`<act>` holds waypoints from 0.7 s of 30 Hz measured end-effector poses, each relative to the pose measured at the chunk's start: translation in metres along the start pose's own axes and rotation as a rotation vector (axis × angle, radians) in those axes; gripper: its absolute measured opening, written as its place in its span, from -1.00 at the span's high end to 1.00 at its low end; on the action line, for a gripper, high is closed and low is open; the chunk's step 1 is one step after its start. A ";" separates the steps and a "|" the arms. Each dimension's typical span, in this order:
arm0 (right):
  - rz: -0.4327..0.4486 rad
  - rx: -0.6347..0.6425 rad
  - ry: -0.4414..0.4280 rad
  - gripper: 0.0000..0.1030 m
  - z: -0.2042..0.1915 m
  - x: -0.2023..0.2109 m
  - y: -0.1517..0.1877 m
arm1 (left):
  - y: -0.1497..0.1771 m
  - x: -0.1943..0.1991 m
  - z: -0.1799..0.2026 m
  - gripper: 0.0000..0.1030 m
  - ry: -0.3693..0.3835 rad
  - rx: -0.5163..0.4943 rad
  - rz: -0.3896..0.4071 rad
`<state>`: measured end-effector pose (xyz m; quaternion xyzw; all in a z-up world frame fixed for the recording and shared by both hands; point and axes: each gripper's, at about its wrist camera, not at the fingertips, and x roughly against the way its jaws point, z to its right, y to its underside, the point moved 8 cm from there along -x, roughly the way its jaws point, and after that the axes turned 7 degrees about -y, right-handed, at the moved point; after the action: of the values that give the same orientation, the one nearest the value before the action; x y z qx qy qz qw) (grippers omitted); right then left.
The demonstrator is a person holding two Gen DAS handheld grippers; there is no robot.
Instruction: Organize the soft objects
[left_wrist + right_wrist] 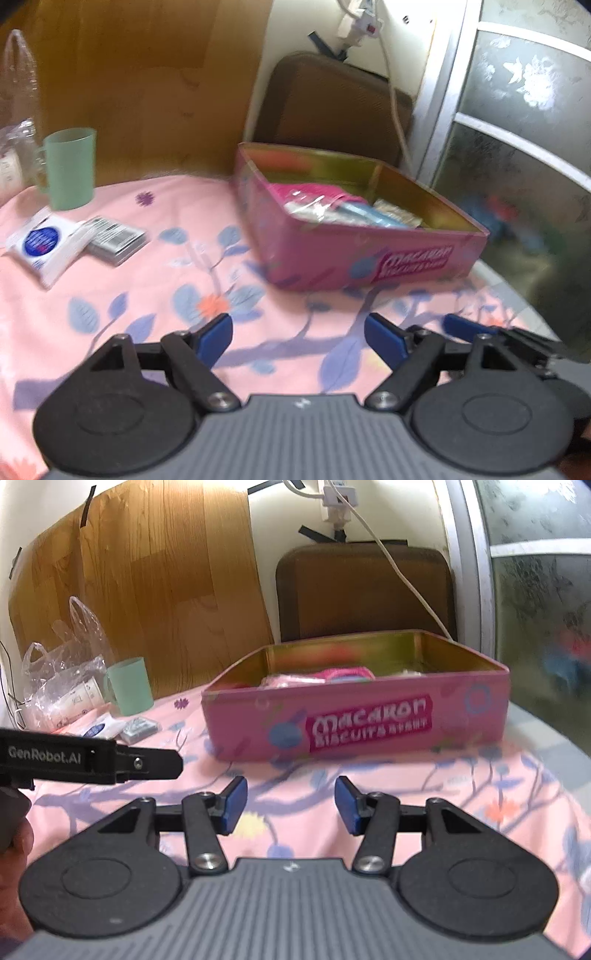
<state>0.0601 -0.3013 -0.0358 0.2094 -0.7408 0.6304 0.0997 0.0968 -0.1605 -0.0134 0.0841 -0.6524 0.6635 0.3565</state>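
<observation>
A pink macaron biscuit tin (369,266) (354,723) stands open on the pink floral tablecloth. Inside lie soft packets: a pink one (314,190), a clear bag (314,208) and a light blue packet (373,218). Two packets lie on the cloth at the left: a white one with a blue circle (44,242) (98,729) and a grey one (116,240) (140,727). My left gripper (298,338) is open and empty, in front of the tin. My right gripper (291,805) is open and empty, facing the tin's front wall. The left gripper's body (92,760) shows at the left of the right wrist view.
A green cup (70,168) (131,690) and a clear plastic bag with a tube (62,675) stand at the back left. A brown chair back (365,590) is behind the tin. A wooden board (147,583) leans on the wall. A glass door (517,147) is at the right.
</observation>
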 end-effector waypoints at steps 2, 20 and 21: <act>-0.008 -0.011 0.007 -0.08 -0.003 0.002 0.004 | 0.005 0.000 -0.006 -0.60 -0.039 0.004 -0.005; 0.051 -0.113 0.087 -0.26 0.003 0.012 0.009 | 0.028 0.000 -0.027 -0.67 -0.247 -0.068 0.007; 0.053 -0.116 0.085 -0.26 0.003 0.012 0.009 | 0.028 0.000 -0.027 -0.67 -0.252 -0.070 0.008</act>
<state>0.0455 -0.3055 -0.0393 0.1566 -0.7763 0.5974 0.1265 0.0898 -0.1329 -0.0398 0.1517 -0.7153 0.6258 0.2716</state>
